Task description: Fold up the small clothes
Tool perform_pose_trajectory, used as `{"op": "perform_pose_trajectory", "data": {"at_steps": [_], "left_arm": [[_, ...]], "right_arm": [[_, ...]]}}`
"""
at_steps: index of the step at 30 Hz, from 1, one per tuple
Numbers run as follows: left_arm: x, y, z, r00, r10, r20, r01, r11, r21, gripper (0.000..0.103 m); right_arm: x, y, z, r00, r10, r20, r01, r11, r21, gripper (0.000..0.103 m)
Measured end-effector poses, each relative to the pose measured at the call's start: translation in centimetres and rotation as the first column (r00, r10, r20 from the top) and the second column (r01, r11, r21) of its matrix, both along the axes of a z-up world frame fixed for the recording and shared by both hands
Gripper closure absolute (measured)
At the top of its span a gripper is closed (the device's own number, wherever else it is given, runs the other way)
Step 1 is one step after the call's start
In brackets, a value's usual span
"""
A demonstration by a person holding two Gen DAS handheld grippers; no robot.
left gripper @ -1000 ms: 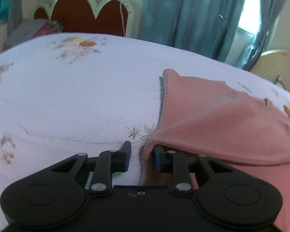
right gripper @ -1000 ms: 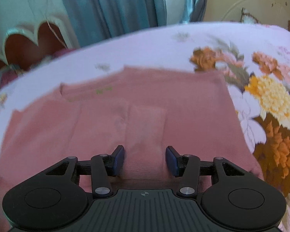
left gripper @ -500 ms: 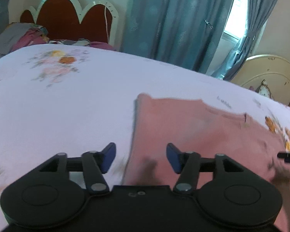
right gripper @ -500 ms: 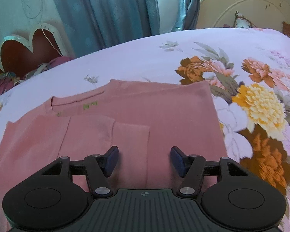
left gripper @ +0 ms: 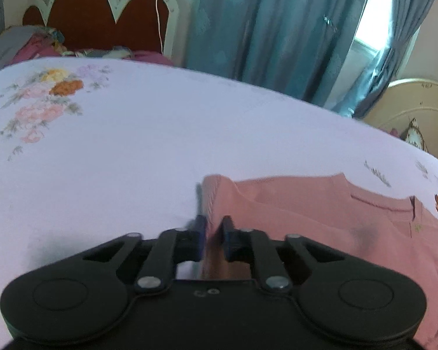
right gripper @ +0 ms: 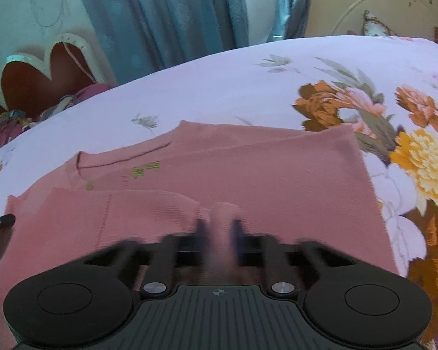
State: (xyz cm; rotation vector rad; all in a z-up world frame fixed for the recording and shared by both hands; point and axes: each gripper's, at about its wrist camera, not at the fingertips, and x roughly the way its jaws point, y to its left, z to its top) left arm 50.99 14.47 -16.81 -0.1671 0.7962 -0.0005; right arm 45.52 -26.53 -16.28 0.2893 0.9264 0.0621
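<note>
A pink shirt (left gripper: 321,213) lies flat on the flowered bedsheet (left gripper: 131,160), one sleeve folded in over its body. In the left wrist view my left gripper (left gripper: 213,227) is at the shirt's left edge, its jaws closing with the fabric edge pinched between the blue pads. In the right wrist view the pink shirt (right gripper: 262,169) shows its neckline and a green label. My right gripper (right gripper: 219,224) is blurred, and its jaws are closing on a raised ridge of pink cloth at the near hem. The tip of the left gripper (right gripper: 0,222) pokes in at the left.
A scalloped red headboard (left gripper: 102,20) and a heap of clothes (left gripper: 41,46) stand at the far end of the bed. Blue curtains (left gripper: 262,29) hang behind by a window. A cream curved bed end (right gripper: 373,5) rises at the right. White sheet stretches left of the shirt.
Both grippers opened wide half a second ago and have now shut on the shirt's fabric. The left gripper shifted along the shirt's left edge; the right one moved slightly nearer the hem.
</note>
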Motion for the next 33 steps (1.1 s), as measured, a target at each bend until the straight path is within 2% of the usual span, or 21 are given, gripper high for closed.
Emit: {"op": "perform_pose_trajectory", "data": {"at_steps": [4,6,8,9,12,14,16,18,19,20,21,25,26,28,30,33], "left_arm": [[-0.7,1.5,-0.1,0.998,0.051,0.039,-0.051,0.999,0.008,0.097],[-1.0,1.9,-0.6,0.995,0.092,0.044,-0.094,0.994,0.050,0.103],[-1.0,3.0,-1.1,0.992,0.123,0.036,-0.124,0.992,0.026,0.102],[-0.9,2.8,-0.9,0.994,0.110,0.029,-0.111,0.993,0.044,0.102],[-1.3,2.2,0.0,0.996,0.085,0.041,-0.088,0.993,0.081,0.102],[-1.8,1.7,1.0,0.997,0.061,0.053,-0.065,0.995,0.080,0.099],[-2.2,0.6,2.0,0.998,0.023,0.065,-0.030,0.995,0.100,0.085],[-2.9,-0.8,2.9,0.997,-0.025,0.072,0.017,0.994,0.108,0.082],[-3.2,-1.5,3.1,0.997,-0.043,0.070,0.035,0.994,0.108,0.082],[-3.3,-2.3,3.2,0.997,-0.060,0.055,0.055,0.993,0.101,0.080],[-3.3,-2.9,3.0,0.996,-0.078,0.033,0.075,0.993,0.088,0.079],[-4.2,-5.6,1.5,0.991,-0.128,-0.035,0.130,0.989,0.073,0.078],[-4.5,-6.2,0.9,0.990,-0.134,-0.049,0.137,0.987,0.080,0.078],[-4.9,-6.8,0.1,0.989,-0.136,-0.060,0.142,0.984,0.104,0.076],[-5.2,-7.1,-0.1,0.988,-0.144,-0.052,0.150,0.978,0.143,0.076],[-5.3,-7.2,0.0,0.988,-0.139,-0.066,0.148,0.976,0.160,0.075]], "right_arm": [[-0.5,0.8,1.2,0.996,0.032,0.081,-0.031,0.999,-0.006,0.093],[-0.6,1.1,1.5,0.993,0.037,0.111,-0.034,0.999,-0.036,0.094],[0.1,0.7,0.1,0.999,0.015,0.036,-0.011,0.995,-0.103,0.093],[0.2,0.1,-0.6,1.000,0.004,0.012,-0.003,0.997,-0.082,0.093],[-0.1,-0.4,0.0,0.999,-0.016,0.043,0.020,0.995,-0.094,0.092],[-0.4,-0.6,0.8,0.997,-0.033,0.075,0.039,0.996,-0.085,0.090],[-0.9,-0.5,1.6,0.994,-0.029,0.101,0.038,0.995,-0.088,0.090],[-1.5,-0.2,2.3,0.992,-0.022,0.123,0.031,0.997,-0.075,0.088],[-1.6,-0.1,2.5,0.992,-0.021,0.126,0.030,0.997,-0.071,0.075],[-1.7,0.2,2.6,0.992,-0.014,0.129,0.023,0.997,-0.069,0.050],[-2.1,0.5,2.7,0.990,-0.005,0.138,0.016,0.997,-0.075,0.044],[-3.3,2.1,2.4,0.990,0.056,0.128,-0.044,0.994,-0.100,0.046],[-3.7,2.5,2.1,0.990,0.080,0.113,-0.067,0.992,-0.109,0.056],[-4.2,2.9,1.4,0.990,0.107,0.087,-0.096,0.987,-0.131,0.062],[-4.5,2.7,0.2,0.992,0.121,0.039,-0.112,0.979,-0.173,0.062],[-5.0,1.7,-0.3,0.994,0.109,0.031,-0.102,0.978,-0.180,0.062]]}}
